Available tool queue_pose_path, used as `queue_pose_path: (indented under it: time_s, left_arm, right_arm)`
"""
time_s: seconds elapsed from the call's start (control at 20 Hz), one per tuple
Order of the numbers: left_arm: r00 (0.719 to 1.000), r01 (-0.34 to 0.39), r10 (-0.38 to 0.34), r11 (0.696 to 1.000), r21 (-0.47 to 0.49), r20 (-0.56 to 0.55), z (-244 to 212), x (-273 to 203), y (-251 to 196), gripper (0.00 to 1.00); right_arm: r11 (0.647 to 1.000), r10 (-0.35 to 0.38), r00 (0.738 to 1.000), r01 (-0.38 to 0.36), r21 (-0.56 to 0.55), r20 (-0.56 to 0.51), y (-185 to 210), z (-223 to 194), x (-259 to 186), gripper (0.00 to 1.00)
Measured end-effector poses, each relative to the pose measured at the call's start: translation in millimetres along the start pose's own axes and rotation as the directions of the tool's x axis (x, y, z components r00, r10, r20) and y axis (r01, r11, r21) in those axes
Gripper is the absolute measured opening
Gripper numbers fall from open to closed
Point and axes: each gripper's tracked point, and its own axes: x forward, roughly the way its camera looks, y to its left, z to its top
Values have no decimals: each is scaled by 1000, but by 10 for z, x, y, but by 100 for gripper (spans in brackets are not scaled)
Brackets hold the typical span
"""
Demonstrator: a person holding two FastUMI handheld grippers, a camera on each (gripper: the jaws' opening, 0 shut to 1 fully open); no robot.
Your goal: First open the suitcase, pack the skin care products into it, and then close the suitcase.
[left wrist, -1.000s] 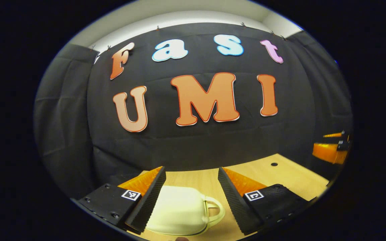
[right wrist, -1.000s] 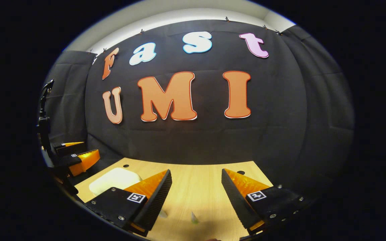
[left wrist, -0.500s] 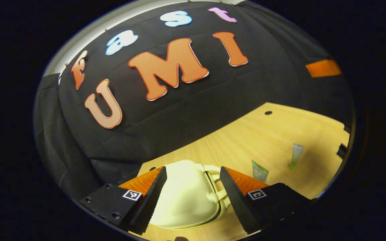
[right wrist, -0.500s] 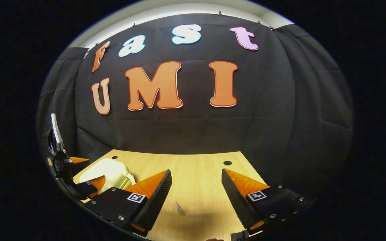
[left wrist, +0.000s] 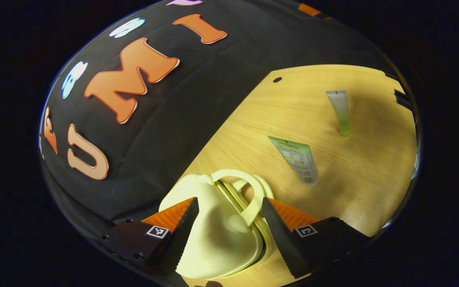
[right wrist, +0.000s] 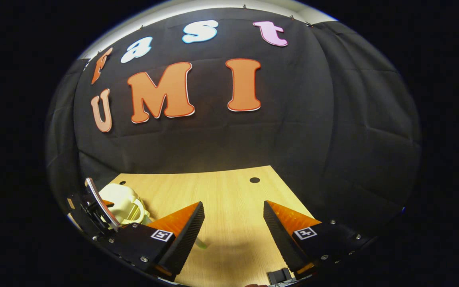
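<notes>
A small cream suitcase (left wrist: pixel 217 235) lies closed on the wooden table, its handle (left wrist: pixel 253 191) towards the tubes. My left gripper (left wrist: pixel 228 202) is open, tilted, with one finger on each side of the case; whether they touch it I cannot tell. Two skin care tubes lie beyond it: a labelled green-and-white tube (left wrist: pixel 296 160) and a pale tube with a green end (left wrist: pixel 341 112). My right gripper (right wrist: pixel 233 206) is open over bare table with nothing between its fingers. To its left I see the suitcase (right wrist: pixel 121 198) with the left gripper (right wrist: pixel 96 213) at it. A tube's green tip (right wrist: pixel 201 244) peeks out beside the right gripper's left finger.
The wooden table (right wrist: pixel 229 191) ends at the black cloth wall, with a small round hole (right wrist: pixel 254 180) near its far edge. A small black object (right wrist: pixel 279 275) sits at the table's near edge below the right gripper.
The left gripper has rolled and dipped over the suitcase, which now lies deeper between its fingers; both tubes have come fully into its view. The right gripper has tipped down slightly.
</notes>
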Motion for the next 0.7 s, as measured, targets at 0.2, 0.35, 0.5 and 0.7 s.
queue_pose_path:
  time_s: [0.2, 0.35, 0.5, 0.7]
  left_arm:
    - [998, -9, 18, 990, 139, -59, -81, 223, -34, 99]
    - [993, 19, 6, 976, 217, -114, -135, 378, -86, 99]
    - [991, 36, -3, 968, 249, -131, -144, 471, -108, 98]
    - [982, 83, -34, 963, 258, -187, -234, 571, -234, 54]
  right_arm:
    - [999, -31, 999, 32, 12, -33, -114, -97, 33, 95]
    - [999, -40, 997, 42, 29, -58, -143, -152, 75, 94]
    - [998, -50, 997, 53, 35, -65, -149, -163, 98, 94]
    - [998, -54, 996, 55, 17, -70, -149, -167, 100, 94]
